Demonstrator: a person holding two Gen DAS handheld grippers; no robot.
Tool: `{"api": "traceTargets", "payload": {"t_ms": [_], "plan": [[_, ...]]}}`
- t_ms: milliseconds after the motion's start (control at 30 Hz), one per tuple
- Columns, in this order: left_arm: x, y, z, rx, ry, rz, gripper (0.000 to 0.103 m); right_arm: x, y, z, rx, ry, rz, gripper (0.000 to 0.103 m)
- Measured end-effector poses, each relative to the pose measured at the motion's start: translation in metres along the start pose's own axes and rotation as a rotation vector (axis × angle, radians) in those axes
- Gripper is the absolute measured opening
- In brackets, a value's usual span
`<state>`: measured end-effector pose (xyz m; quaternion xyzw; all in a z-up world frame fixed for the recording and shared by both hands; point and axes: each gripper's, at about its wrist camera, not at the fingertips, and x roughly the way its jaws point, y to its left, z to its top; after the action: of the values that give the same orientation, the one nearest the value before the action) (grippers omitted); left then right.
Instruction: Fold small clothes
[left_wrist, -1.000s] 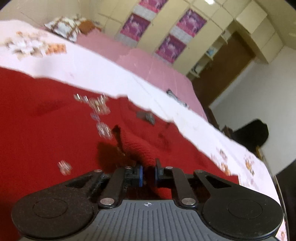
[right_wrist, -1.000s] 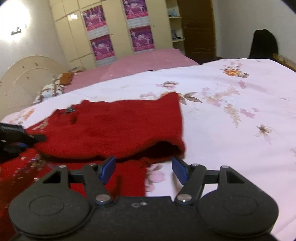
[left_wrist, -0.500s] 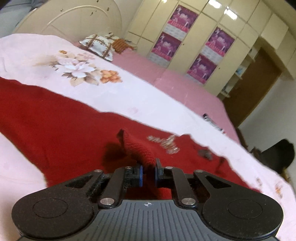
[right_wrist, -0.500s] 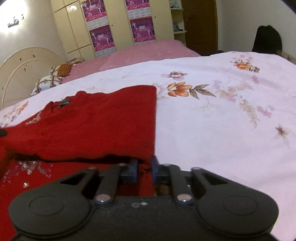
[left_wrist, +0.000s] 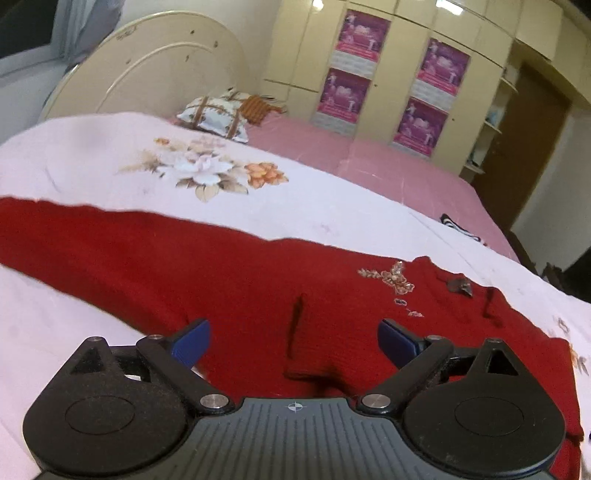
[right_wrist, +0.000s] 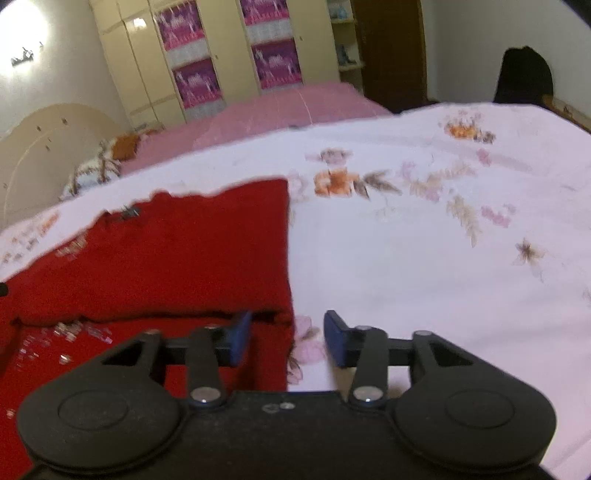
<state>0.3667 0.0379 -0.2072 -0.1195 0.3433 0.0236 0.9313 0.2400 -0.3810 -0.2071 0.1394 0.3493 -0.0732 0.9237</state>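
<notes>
A red knit sweater (left_wrist: 229, 273) with beaded embroidery (left_wrist: 393, 277) lies spread on the floral bedsheet (left_wrist: 110, 155), one long sleeve stretching left. My left gripper (left_wrist: 293, 341) hovers over the sweater's near edge; its jaws are opening wide and the fabric lies below them, not pinched. In the right wrist view the sweater (right_wrist: 177, 251) shows a folded upper layer with a straight right edge. My right gripper (right_wrist: 288, 338) sits at that corner, its jaws opening, with the red edge between them and the pads off the cloth.
A pink bedspread (left_wrist: 369, 162) covers the far side of the bed, with a patterned pillow (left_wrist: 218, 114) by the cream headboard (left_wrist: 147, 81). Wardrobes with pink posters (left_wrist: 351, 74) line the wall. A dark striped item (left_wrist: 458, 225) lies on the bed's right.
Both grippers were shut on red fabric half a second ago and have let go. The left gripper swung with the fold and now stands wide over the flattened sweater.
</notes>
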Motion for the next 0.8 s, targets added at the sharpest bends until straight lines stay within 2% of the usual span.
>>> {"api": "traceTargets", "payload": {"t_ms": [67, 233, 367, 400, 467, 500, 533, 567, 633, 733, 800], "plan": [[-0.002, -0.009, 0.003, 0.022, -0.013, -0.03, 0.095, 0.003, -0.001, 0.009, 0.006, -0.018, 0.009, 0.052], [0.019, -0.046, 0.001, 0.09, -0.01, -0.093, 0.095, 0.045, 0.0, 0.034, 0.031, 0.015, 0.039, 0.053], [0.057, -0.048, -0.013, 0.084, 0.08, -0.031, 0.095, 0.082, 0.004, 0.051, 0.026, 0.03, 0.028, 0.052], [0.062, -0.044, -0.015, 0.087, 0.071, -0.007, 0.095, 0.095, 0.003, 0.056, 0.047, 0.046, 0.037, 0.052], [0.061, -0.046, -0.018, 0.127, 0.059, -0.009, 0.095, 0.113, -0.004, 0.066, 0.115, 0.055, 0.081, 0.051], [0.06, -0.048, -0.019, 0.144, 0.058, -0.006, 0.095, 0.121, -0.006, 0.07, 0.138, 0.055, 0.094, 0.049], [0.06, -0.049, -0.021, 0.153, 0.057, -0.004, 0.095, 0.127, -0.008, 0.075, 0.152, 0.054, 0.1, 0.039], [0.06, -0.049, -0.021, 0.157, 0.056, -0.002, 0.095, 0.132, -0.009, 0.078, 0.167, 0.057, 0.103, 0.025], [0.062, -0.049, -0.018, 0.148, 0.059, -0.001, 0.096, 0.139, -0.014, 0.082, 0.207, 0.069, 0.115, 0.014], [0.065, -0.05, -0.016, 0.134, 0.066, 0.003, 0.096, 0.128, -0.009, 0.079, 0.146, 0.04, 0.083, 0.008], [0.07, -0.048, -0.015, 0.129, 0.066, 0.005, 0.096, 0.115, 0.0, 0.077, 0.066, -0.025, 0.019, 0.008]]}}
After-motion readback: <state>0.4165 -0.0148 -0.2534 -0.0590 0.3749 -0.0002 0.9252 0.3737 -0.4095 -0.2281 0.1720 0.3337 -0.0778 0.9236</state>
